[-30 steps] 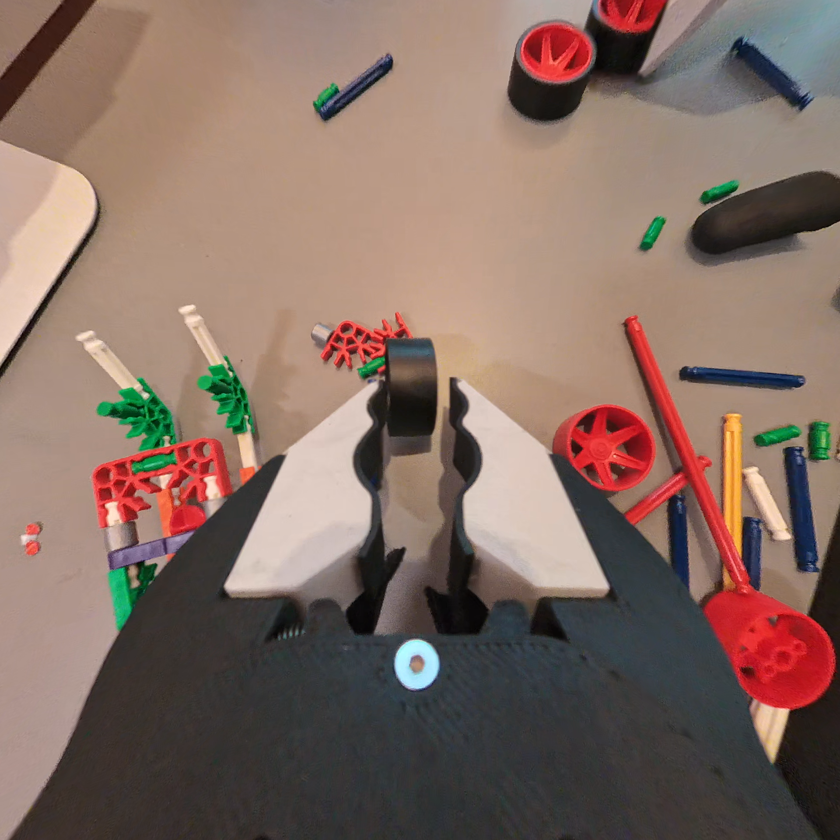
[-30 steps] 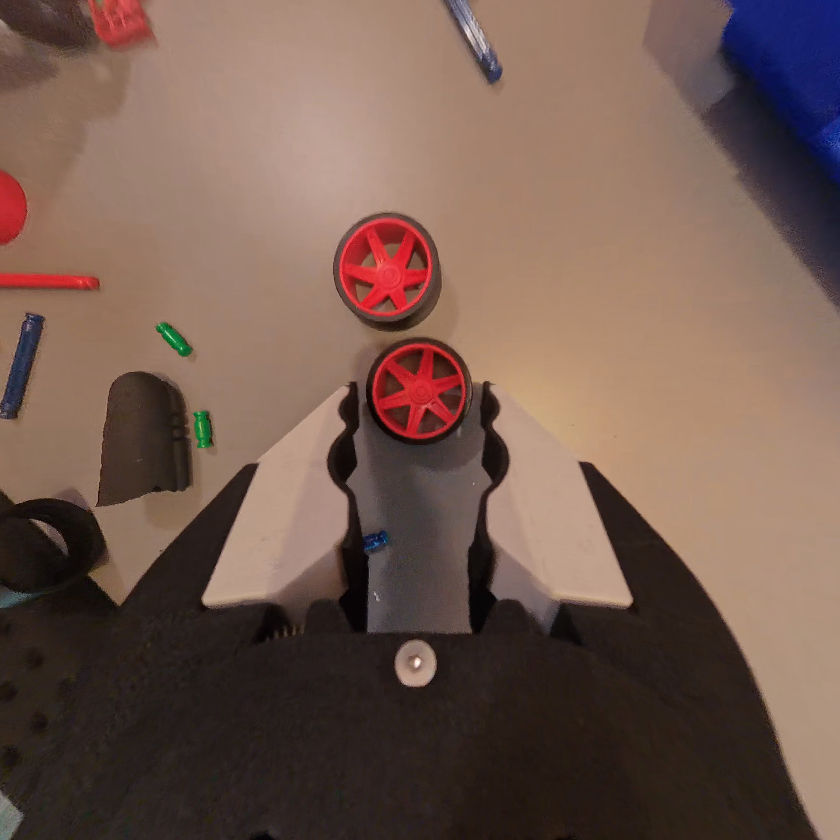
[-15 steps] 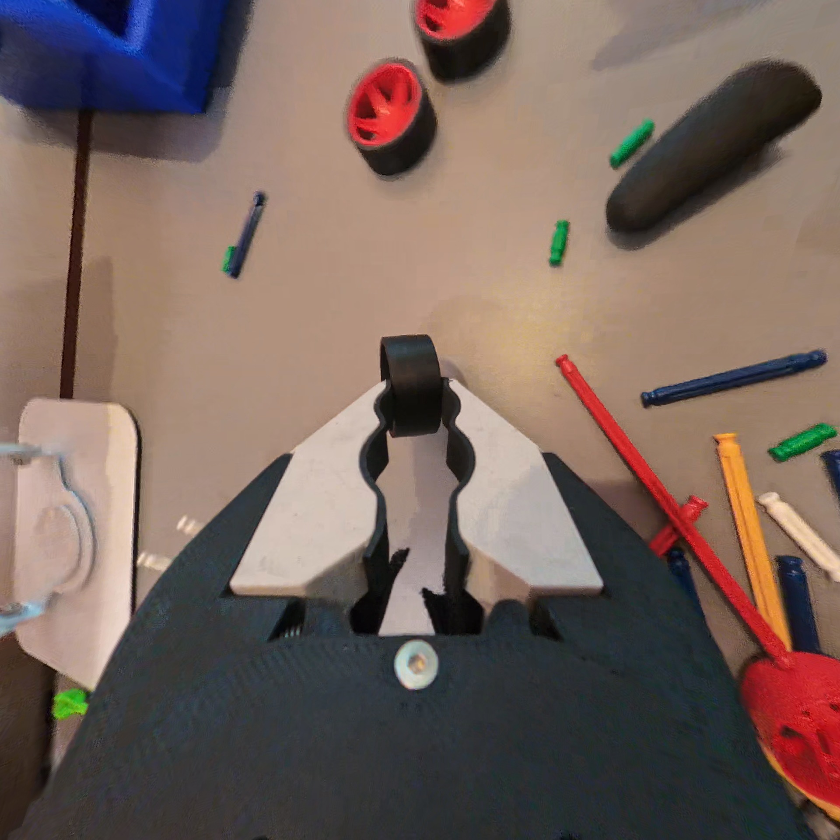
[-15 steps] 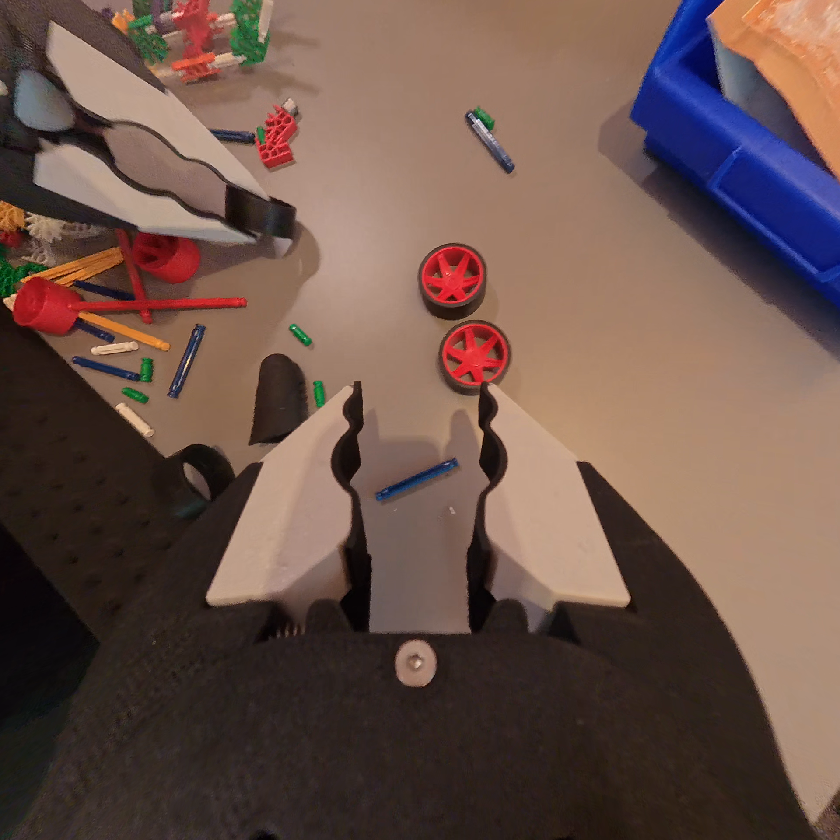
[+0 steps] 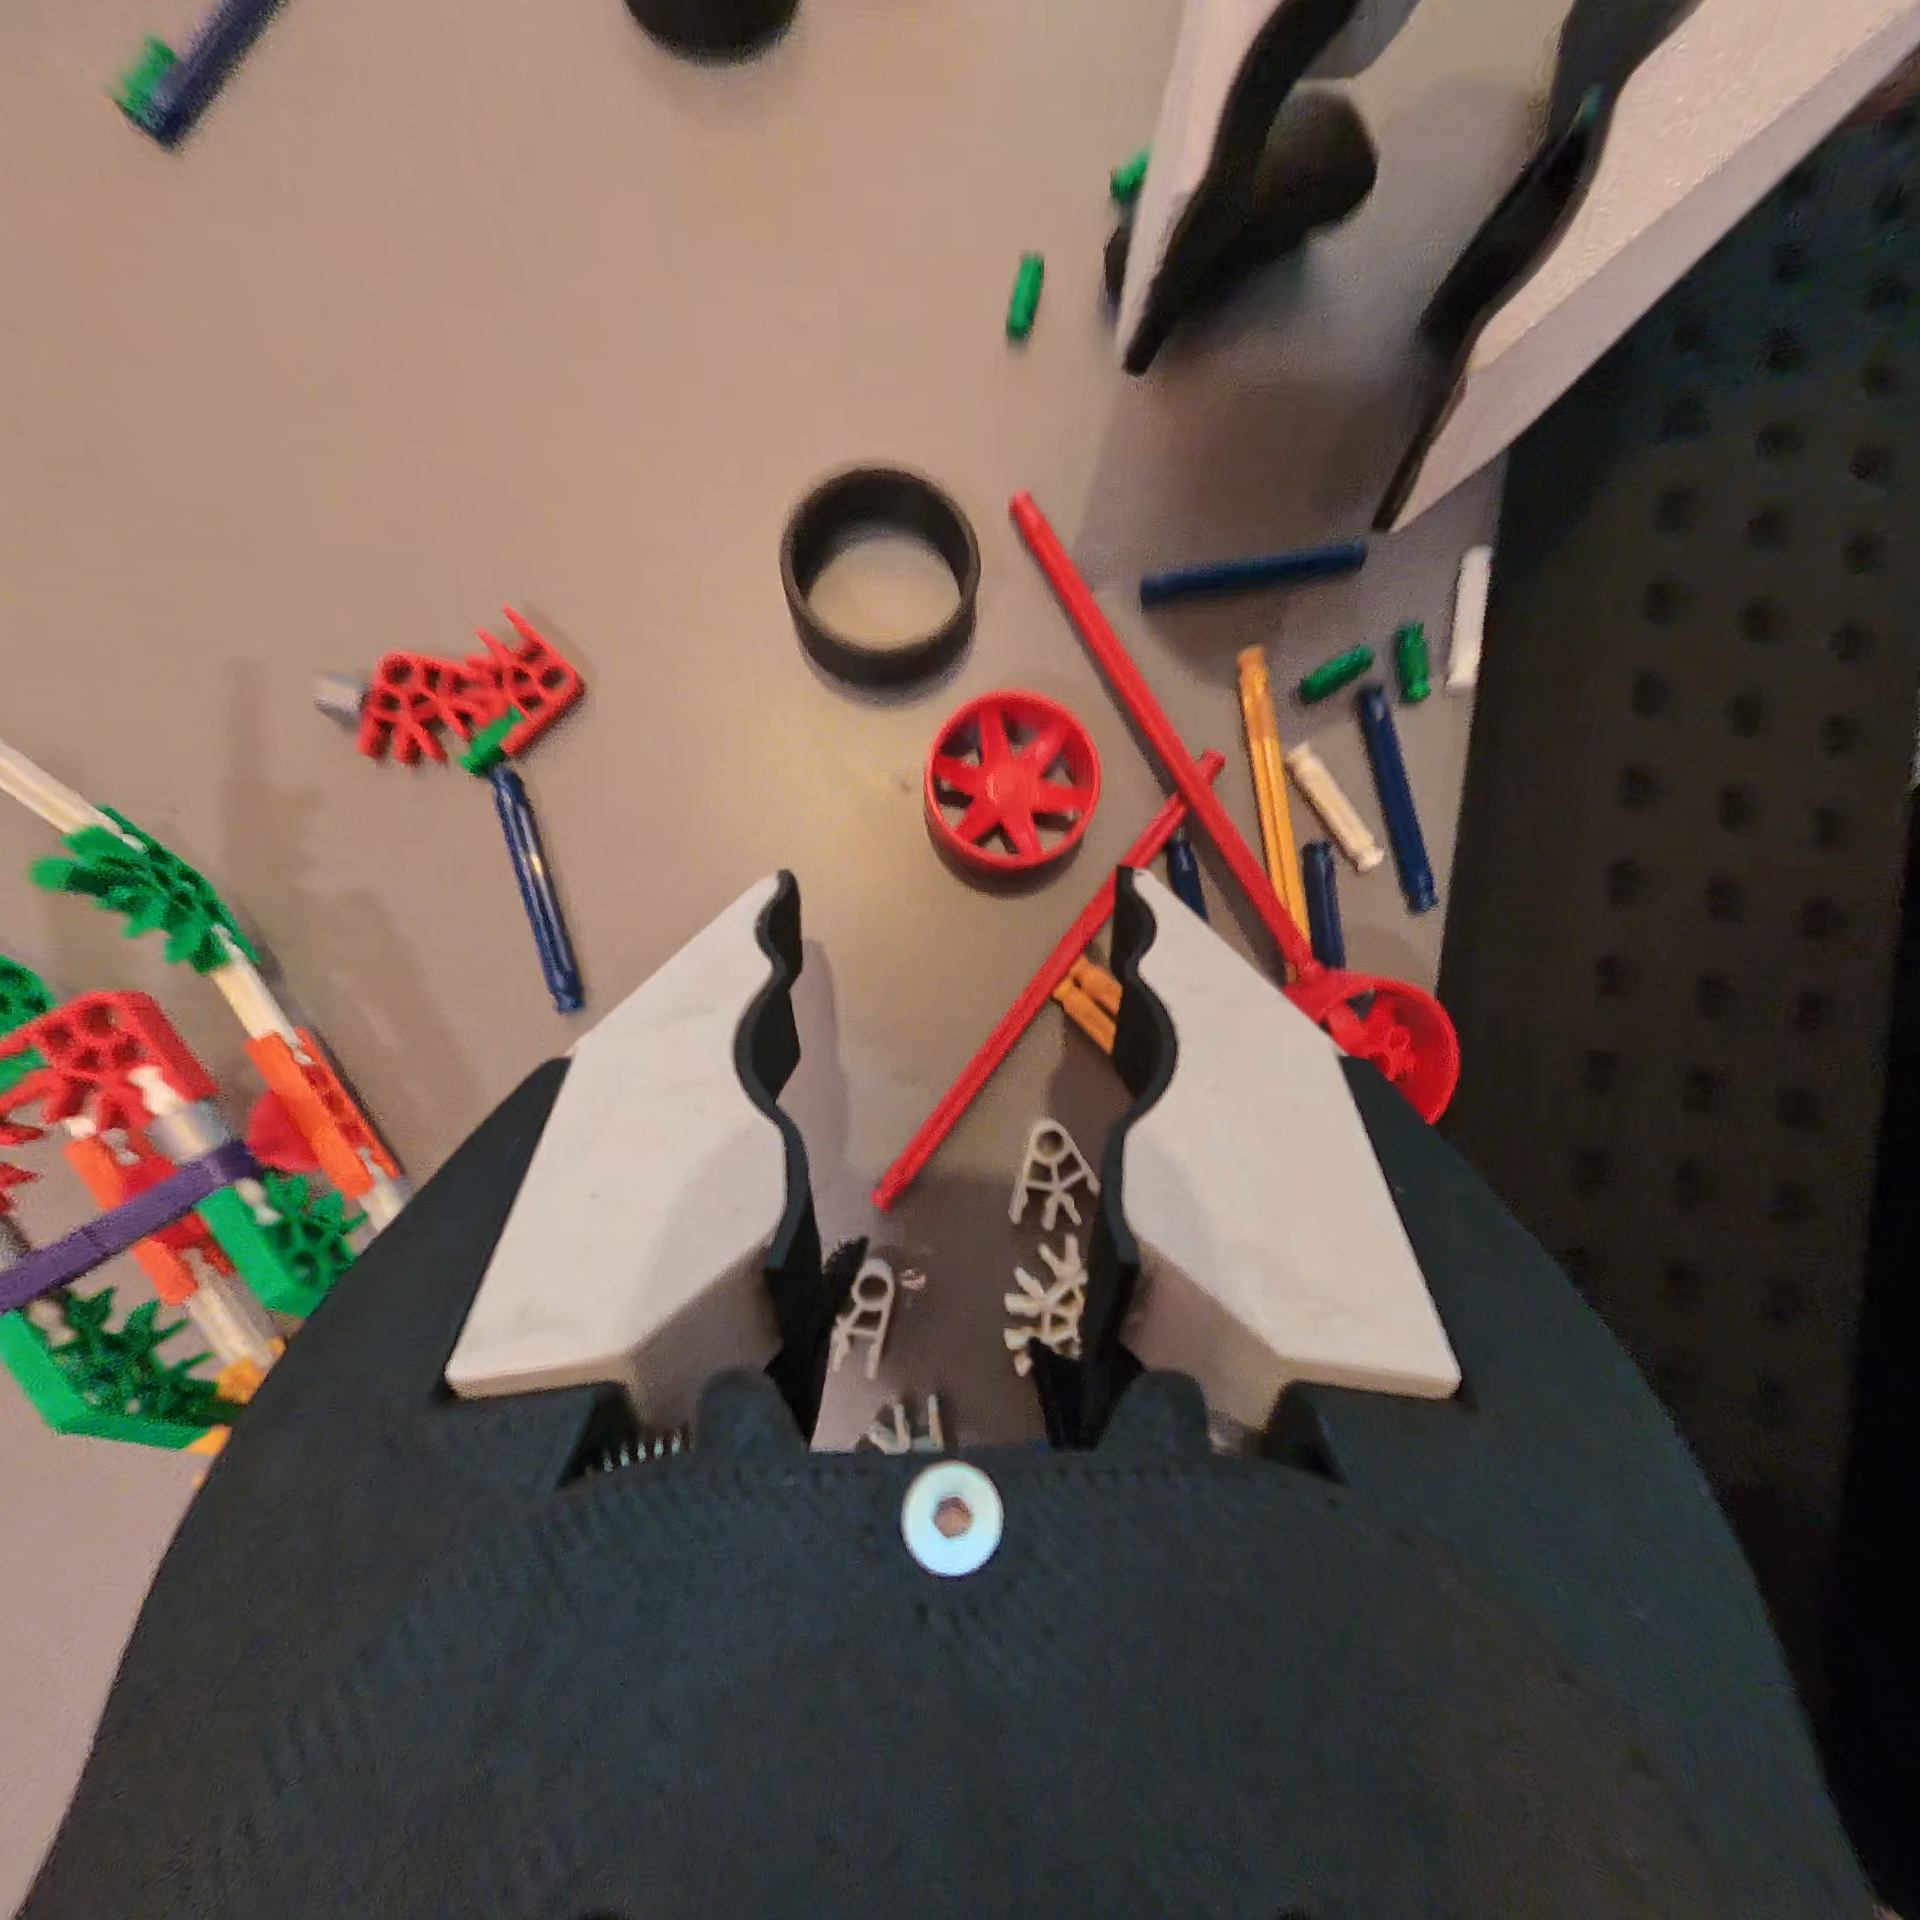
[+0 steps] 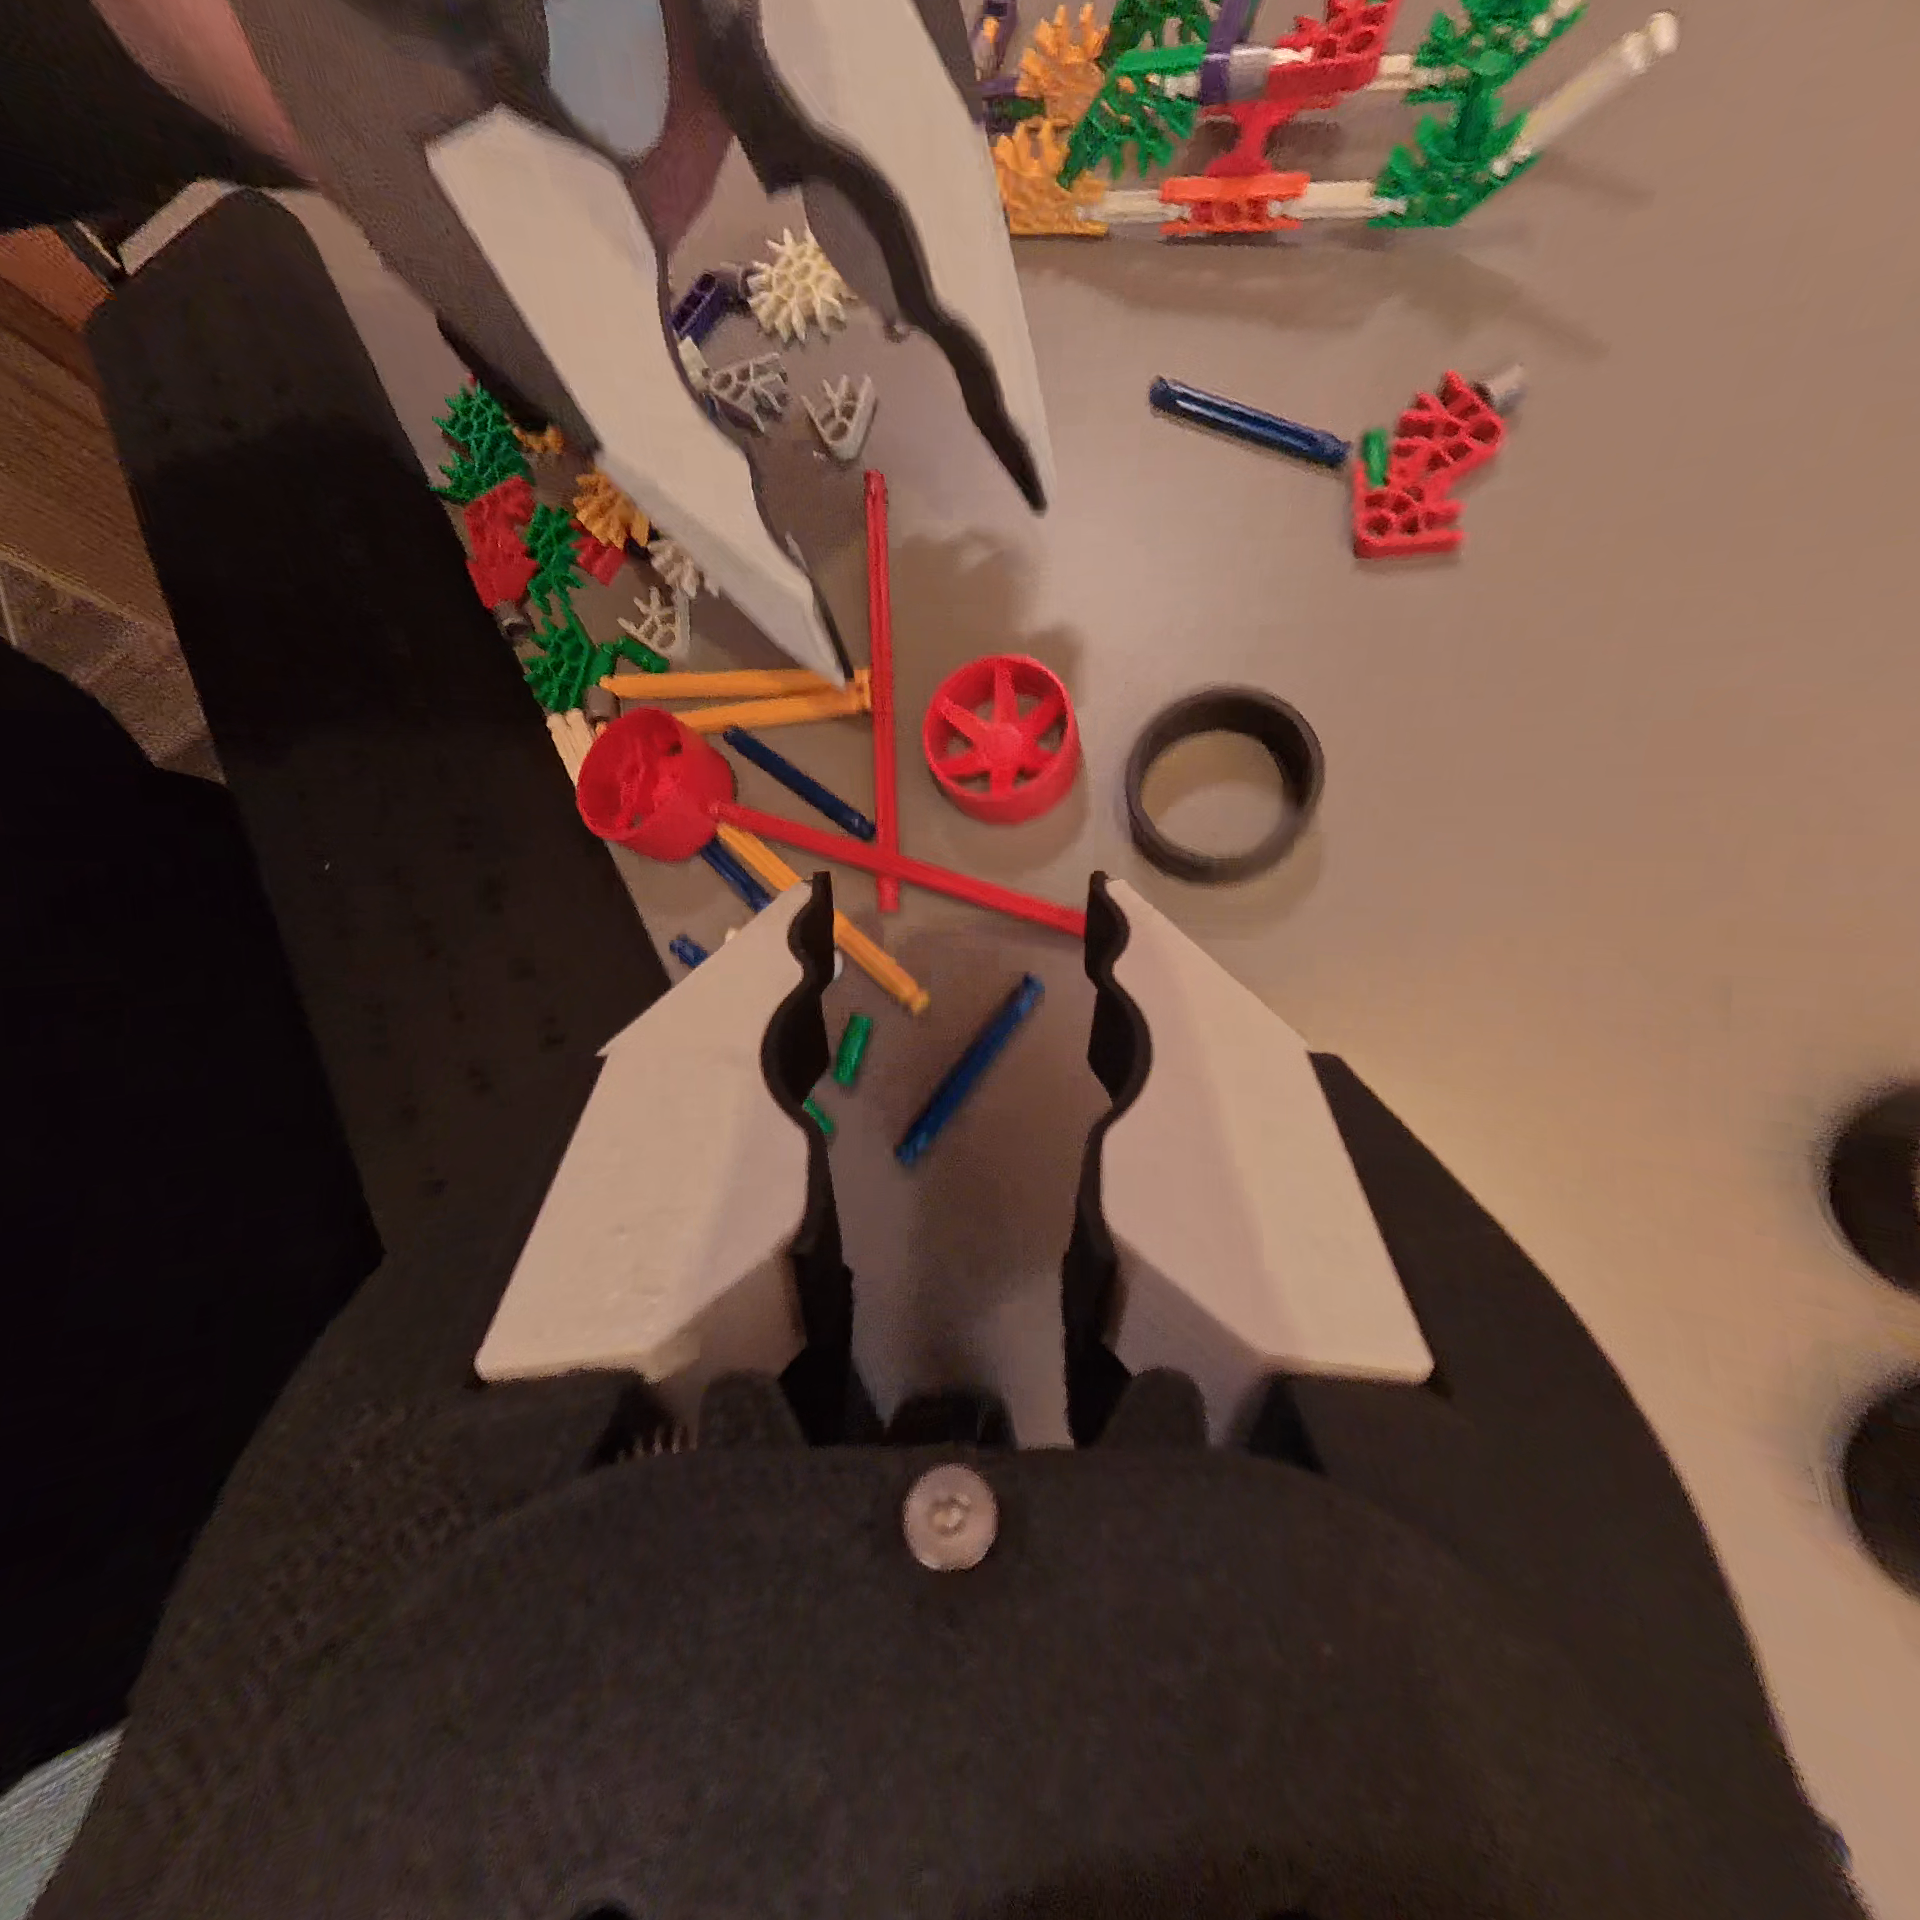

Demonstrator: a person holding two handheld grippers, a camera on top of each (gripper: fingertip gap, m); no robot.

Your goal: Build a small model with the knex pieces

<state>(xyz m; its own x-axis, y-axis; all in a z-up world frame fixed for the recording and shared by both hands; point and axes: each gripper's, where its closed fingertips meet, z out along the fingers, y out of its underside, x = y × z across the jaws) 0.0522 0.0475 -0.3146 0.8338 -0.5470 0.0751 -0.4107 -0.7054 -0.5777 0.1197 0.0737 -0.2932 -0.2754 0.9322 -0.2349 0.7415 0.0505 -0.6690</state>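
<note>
Left hand-held gripper (image 5: 954,904) open — empty, red wheel hub (image 5: 1010,792) near

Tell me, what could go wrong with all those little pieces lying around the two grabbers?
The left gripper is open right over a long red rod; closing could pinch or flick it. The red wheel hub and black tire ring lie close together, so grabbing one might knock the other. The right gripper, also open, hangs near the left one, so they could bump.

Black tyre (image 5: 881,578) released, left fingers (image 5: 769,997) apart.
</note>
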